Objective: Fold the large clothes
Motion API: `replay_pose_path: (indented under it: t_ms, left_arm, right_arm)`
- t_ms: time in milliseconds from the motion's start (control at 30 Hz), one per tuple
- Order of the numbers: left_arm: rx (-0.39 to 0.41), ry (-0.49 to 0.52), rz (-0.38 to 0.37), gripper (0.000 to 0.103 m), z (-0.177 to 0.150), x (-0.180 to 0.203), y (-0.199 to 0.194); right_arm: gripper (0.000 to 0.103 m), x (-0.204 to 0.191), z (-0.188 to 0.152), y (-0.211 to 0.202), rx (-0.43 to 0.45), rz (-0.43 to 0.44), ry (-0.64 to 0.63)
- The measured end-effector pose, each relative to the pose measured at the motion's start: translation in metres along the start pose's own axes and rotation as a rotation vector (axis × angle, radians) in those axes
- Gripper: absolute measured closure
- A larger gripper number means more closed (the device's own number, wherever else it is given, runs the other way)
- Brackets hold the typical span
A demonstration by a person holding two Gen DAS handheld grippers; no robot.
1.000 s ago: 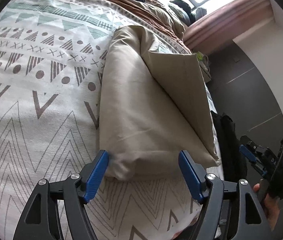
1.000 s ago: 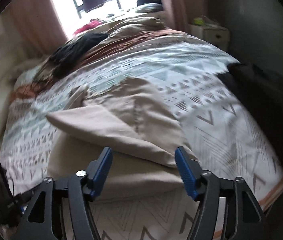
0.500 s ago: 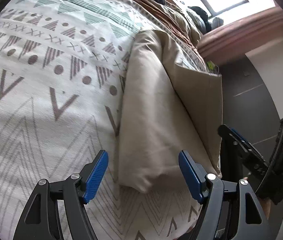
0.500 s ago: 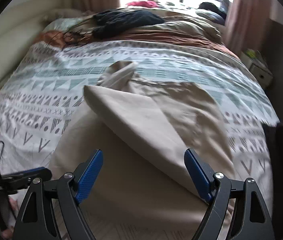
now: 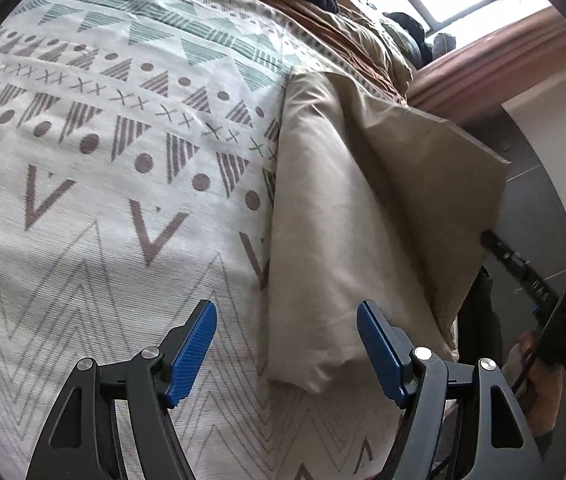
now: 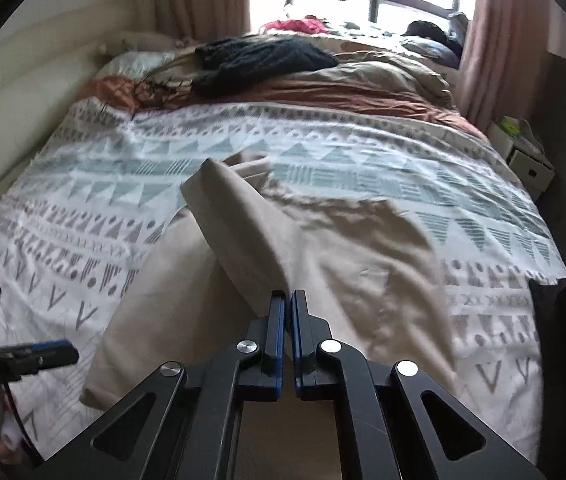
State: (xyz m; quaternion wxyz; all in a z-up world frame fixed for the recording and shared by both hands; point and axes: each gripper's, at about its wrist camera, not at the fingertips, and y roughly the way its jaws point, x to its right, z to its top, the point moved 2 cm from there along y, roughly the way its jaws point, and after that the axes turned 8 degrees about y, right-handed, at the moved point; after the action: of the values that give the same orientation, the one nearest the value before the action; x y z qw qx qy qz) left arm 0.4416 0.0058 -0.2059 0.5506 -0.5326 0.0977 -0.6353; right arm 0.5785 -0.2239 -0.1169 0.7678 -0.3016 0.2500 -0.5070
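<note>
A large beige garment [image 6: 211, 300] lies partly folded on the patterned bedspread [image 6: 323, 152], near the foot of the bed. It also shows in the left wrist view [image 5: 323, 220]. My right gripper [image 6: 287, 300] is shut on the garment's folded top flap [image 6: 243, 232] and holds that flap raised off the lower layer. My left gripper [image 5: 287, 344] is open and empty, just above the bedspread [image 5: 103, 160], with the garment's near corner [image 5: 295, 376] between its fingers. The right gripper shows at the right edge of the left wrist view [image 5: 523, 264].
Dark clothes [image 6: 259, 60] and rumpled brown bedding [image 6: 363, 88] lie at the head of the bed. A white nightstand [image 6: 523, 152] stands to the right. A black item [image 6: 563, 320] hangs at the bed's right edge. Curtains and a window are beyond.
My right gripper has closed on the garment's top flap and lifted it. My left gripper has shifted left, so the garment's corner now sits between its open fingers.
</note>
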Motion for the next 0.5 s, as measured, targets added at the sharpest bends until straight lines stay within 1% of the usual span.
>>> replay_pose_path:
  t_ms: [167,233,367,500]
  left_arm:
    - [-0.003,0.020,0.019,0.029,0.003,0.010,0.010]
    - [-0.006,0.019,0.020,0.029,0.003,0.011,0.013]
    - [-0.013,0.016,0.031,0.029,0.003,0.012,0.020]
    - [-0.023,0.013,0.046,0.029,0.002,0.013,0.025]
  right_arm:
    - [0.100,0.042,0.020,-0.005,0.037,-0.030,0.070]
    - [0.100,0.058,0.024,-0.001,0.037,-0.033,0.102]
    - [0.100,0.090,0.029,0.019,0.018,-0.034,0.176]
    - [0.100,0.111,0.033,0.042,-0.008,-0.047,0.199]
